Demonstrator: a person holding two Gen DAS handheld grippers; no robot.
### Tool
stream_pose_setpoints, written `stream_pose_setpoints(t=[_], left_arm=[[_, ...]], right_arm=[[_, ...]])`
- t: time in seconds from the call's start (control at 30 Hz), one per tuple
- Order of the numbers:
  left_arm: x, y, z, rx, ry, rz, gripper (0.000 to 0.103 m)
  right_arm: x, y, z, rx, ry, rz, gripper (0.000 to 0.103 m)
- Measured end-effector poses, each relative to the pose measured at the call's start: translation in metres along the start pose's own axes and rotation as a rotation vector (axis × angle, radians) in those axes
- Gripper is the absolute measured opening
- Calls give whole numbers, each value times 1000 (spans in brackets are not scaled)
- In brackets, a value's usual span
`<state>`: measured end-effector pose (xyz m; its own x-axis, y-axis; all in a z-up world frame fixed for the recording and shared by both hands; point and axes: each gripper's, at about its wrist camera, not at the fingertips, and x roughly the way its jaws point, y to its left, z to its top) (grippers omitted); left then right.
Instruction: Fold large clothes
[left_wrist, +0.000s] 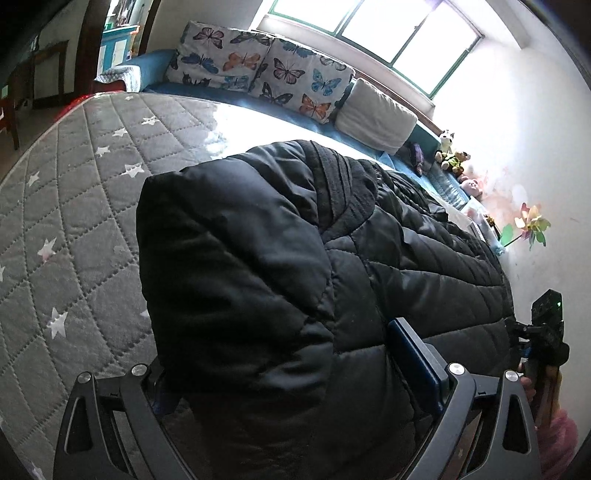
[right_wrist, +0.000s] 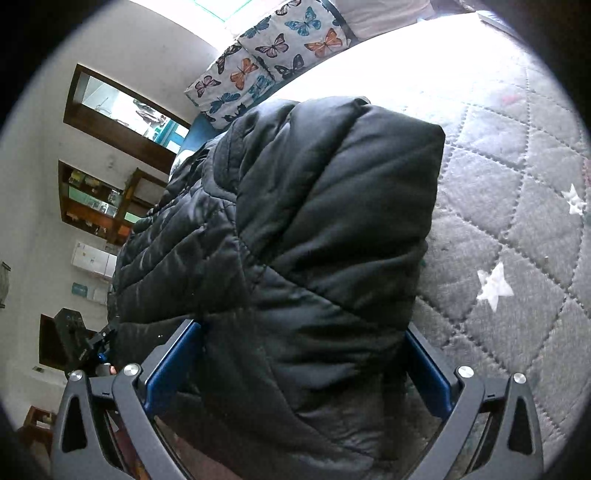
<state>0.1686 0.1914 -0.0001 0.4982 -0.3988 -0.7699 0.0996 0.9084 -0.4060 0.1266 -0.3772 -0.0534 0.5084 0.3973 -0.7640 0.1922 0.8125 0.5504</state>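
Left wrist view: the left gripper (left_wrist: 284, 373) is clamped on a thick fold of the black quilted jacket (left_wrist: 258, 258), which lies on the grey star-patterned bedspread (left_wrist: 74, 206) — butterfly cushions (left_wrist: 258, 70) beyond.

Right wrist view: the right gripper (right_wrist: 306, 365) pinches the jacket's bulk, which hides most of the bed; shelves (right_wrist: 99, 203) stand left.

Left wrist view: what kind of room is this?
Most likely a bedroom, perhaps a child's: a star-print quilted mattress, butterfly pillows along the wall, and small stuffed toys under the window. The black puffer jacket lies on the mattress.
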Motion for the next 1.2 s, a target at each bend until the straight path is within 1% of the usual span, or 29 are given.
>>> stream_pose_setpoints(t=[0.2,0.4,0.47,0.5,0.57,0.63,0.7,0.77,0.87,0.93,0.97,1.0,1.07,1.1,1.17,1.2], left_arm=[[-5,9,-3,14,-9,2,103],[-6,20,-2,-7,8,-30,103],[-3,26,1,-32,30,-63,103],[-1,31,2,-59,49,-91,103],[6,43,5,-137,92,-157,103],[16,59,7,-240,139,-234,103],[23,67,9,-282,162,-280,103],[27,69,13,-284,177,-293,103],[35,67,22,-267,233,-306,103],[39,68,26,-285,262,-333,103],[39,68,26,-296,264,-339,103],[39,64,27,-280,263,-339,103],[38,54,27,-209,251,-310,103],[39,53,27,-204,247,-302,103],[43,57,29,-214,258,-314,103],[44,59,30,-217,264,-325,103]], right_arm=[[0,0,-3,4,-29,3,103],[0,-2,-3,1,-25,9,103],[-2,-5,-2,1,-19,11,103],[-2,-5,-1,2,-18,13,103],[-2,-5,-1,-2,-16,21,103],[-1,-6,-1,-1,-6,38,103],[0,-4,1,-19,6,34,103],[1,-3,2,-27,14,39,103],[2,-1,2,-48,21,54,103],[3,1,0,-60,17,58,103],[2,2,-2,-63,18,63,103],[0,4,-5,-81,18,64,103],[0,3,-6,-94,24,70,99],[0,2,-5,-92,30,79,99],[3,-3,-1,-91,53,95,99],[4,-5,1,-92,60,105,102]])
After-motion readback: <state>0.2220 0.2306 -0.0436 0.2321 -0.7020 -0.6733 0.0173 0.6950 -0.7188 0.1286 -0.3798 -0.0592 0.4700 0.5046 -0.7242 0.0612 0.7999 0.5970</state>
